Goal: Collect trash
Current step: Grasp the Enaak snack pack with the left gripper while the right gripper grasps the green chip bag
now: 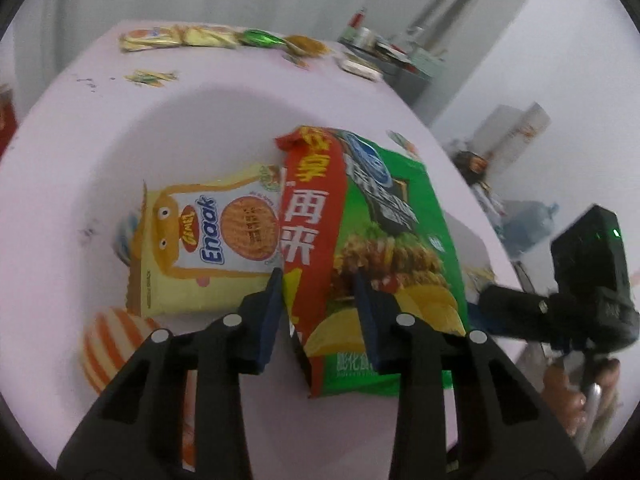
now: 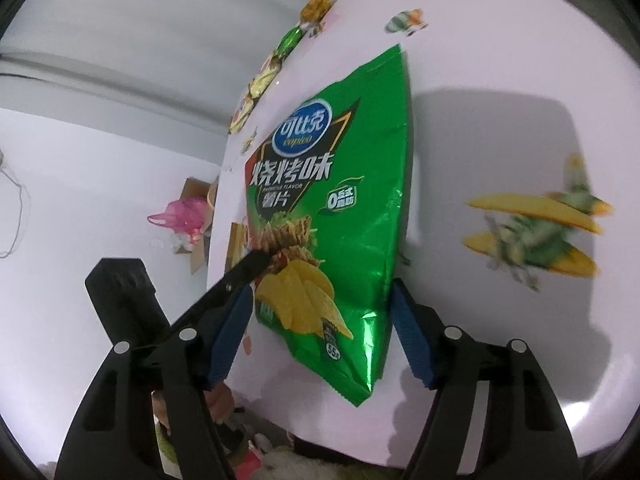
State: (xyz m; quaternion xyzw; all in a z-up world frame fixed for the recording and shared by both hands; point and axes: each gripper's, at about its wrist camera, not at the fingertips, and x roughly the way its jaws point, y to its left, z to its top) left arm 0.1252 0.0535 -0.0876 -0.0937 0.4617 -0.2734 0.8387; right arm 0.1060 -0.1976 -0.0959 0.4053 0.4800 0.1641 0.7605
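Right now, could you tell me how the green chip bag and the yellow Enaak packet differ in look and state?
The green chip bag is the larger, glossy green with a red side panel; the yellow Enaak packet is smaller and pale yellow. The left gripper has its fingers around the chip bag's edge, and the right gripper straddles it, while the Enaak packet lies untouched. Both are snack wrappers on the pink table.

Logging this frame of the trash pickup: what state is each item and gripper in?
Green chip bag: lifted, held up off the table.
Left gripper: fingers closed on the green chip bag's lower part.
Right gripper: open, fingers either side of the bag.
Yellow Enaak packet: lying flat on the pink table.
Small wrappers: scattered along the table's far edge.
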